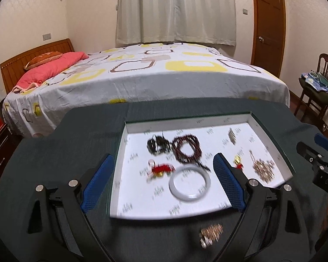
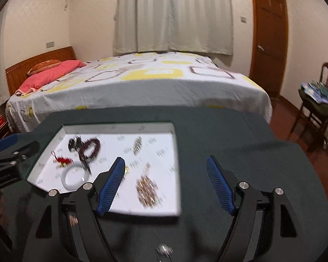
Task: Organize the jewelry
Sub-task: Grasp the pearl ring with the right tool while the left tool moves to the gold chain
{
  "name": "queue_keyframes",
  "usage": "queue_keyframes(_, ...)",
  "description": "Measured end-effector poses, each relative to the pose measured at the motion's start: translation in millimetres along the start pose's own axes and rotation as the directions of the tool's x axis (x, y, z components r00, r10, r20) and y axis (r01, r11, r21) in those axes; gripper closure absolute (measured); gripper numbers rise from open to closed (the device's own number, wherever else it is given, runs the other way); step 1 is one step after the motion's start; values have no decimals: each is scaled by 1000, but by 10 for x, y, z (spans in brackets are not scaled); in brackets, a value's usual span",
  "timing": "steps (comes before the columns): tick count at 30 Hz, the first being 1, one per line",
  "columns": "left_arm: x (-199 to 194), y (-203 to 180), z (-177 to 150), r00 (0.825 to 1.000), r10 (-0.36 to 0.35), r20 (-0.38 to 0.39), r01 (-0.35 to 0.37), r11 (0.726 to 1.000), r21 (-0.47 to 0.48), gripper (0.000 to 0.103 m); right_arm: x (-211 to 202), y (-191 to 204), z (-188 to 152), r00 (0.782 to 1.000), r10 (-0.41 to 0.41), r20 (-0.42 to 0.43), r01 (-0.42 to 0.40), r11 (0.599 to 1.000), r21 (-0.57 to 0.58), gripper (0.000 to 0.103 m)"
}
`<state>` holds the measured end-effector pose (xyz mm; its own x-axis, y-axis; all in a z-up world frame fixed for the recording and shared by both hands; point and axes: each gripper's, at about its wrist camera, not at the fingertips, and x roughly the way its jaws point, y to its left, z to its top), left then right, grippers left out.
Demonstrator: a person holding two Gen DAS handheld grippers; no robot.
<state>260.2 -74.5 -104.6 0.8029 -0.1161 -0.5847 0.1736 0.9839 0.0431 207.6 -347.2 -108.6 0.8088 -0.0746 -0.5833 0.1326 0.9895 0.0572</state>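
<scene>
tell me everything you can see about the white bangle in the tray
The white bangle is a plain, smooth closed ring, looking like pale stone or glass, though motion blur hides fine detail. It lies flat on the white printed floor of the tray, toward the near edge. The tail of the dark bead string reaches its far rim; whether they touch is unclear. A red tasselled charm lies just left. No gripper touches it.

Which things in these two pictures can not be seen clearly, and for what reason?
- Gold-coloured piece on the dark cloth, left wrist view: motion blur, its kind unclear.
- Small shiny item, right wrist view: blurred, near the bottom edge.
- Prints on the white tray: too blurred to read.
- Right gripper, left wrist view: cut by the right edge.
</scene>
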Motion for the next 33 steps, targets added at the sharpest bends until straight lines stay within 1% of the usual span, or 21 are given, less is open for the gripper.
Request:
queue_keyframes(5,-212,-41,-209,1000,-13,-5,13,999,-32,13,-116,-105,-324,999,-36,-36,36,999,5,29)
queue_keyframes(8,-286,-69,-330,1000,-3,-13,3,1000,-28,13,-112,-90,-530,997,-27,-76,27,1000,2,29)
queue_keyframes(11,-326,-73,-447,1000,1,-30,-2,1000,-29,13,-61,-46,-664,994,-12,-112,12,1000,-2,30)
queue_keyframes(12,-333,-74,-483,999,3,-36,-4,1000,-28,13,-37,-26,-685,992,-10,-123,9,1000,-7,32)
queue_keyframes(14,-338,-70,-542,999,10,-45,-11,1000,-24,13,15,4,-720,989,-7,-148,6,1000,-12,45)
queue_keyframes(16,-329,-67,-592,998,16,-57,-17,1000,-24,13,62,12,-738,985,-2,-173,1,1000,-7,47)
queue_keyframes(20,-304,-62,-668,997,12,-74,-14,999,-31,13,84,24,-753,981,-3,-193,2,1000,-7,50)
queue_keyframes(22,-284,-71,-695,997,9,-81,-11,1000,-28,13,100,35,-766,978,-2,-208,-1,1000,-12,54)
queue_keyframes(25,-267,-90,-721,996,7,-86,-9,1000,-24,13,120,36,-780,975,-1,-223,-2,1000,-13,55)
queue_keyframes(27,-260,-101,-736,996,4,-89,-6,1000,-22,13,148,38,-788,971,5,-238,-8,1000,-13,60)
queue_keyframes(29,-248,-114,-745,996,3,-93,-5,1000,-21,13,175,35,-801,966,13,-259,-17,1000,-11,69)
queue_keyframes(30,-241,-125,-753,995,3,-96,-5,1000,-19,13,173,31,-801,966,12,-259,-15,1000,-10,71)
queue_keyframes(31,-231,-133,-763,995,3,-101,-5,1000,-18,13,172,28,-803,966,16,-260,-19,1000,-11,77)
queue_keyframes(32,-228,-135,-767,995,2,-103,-4,1000,-17,13,175,30,-805,965,16,-260,-21,1000,-13,81)
queue_keyframes(33,-223,-142,-774,994,1,-105,-3,1000,-18,13,172,27,-809,965,19,-260,-22,1000,-11,81)
